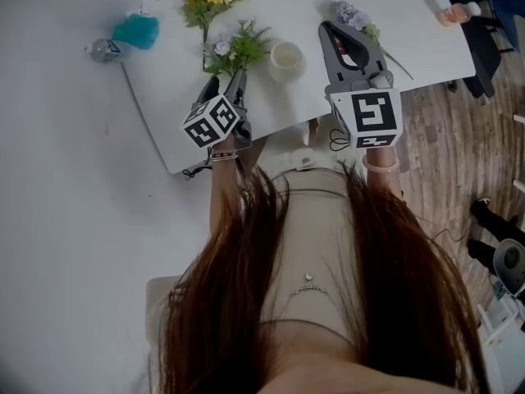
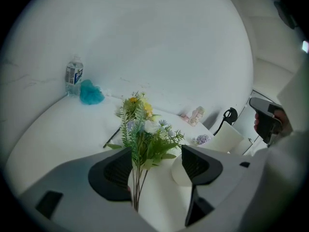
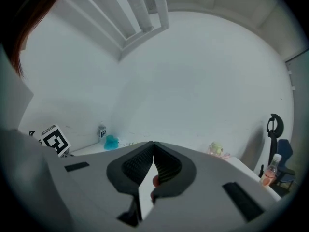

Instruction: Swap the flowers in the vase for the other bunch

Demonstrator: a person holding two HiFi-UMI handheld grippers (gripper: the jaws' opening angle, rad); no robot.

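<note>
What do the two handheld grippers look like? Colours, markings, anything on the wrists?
The left gripper and the right gripper both have grey moulded bodies with black ribbed pads. Each carries a white cube with black square markers. There is a thin dark bracelet on the left wrist.

- green bunch: stem ends hidden behind left gripper body
- vase: partly behind a jaw pad, base unseen
- bottle near table far corner: label too small to read
- head view: table's far edge cut off by the picture's top
</note>
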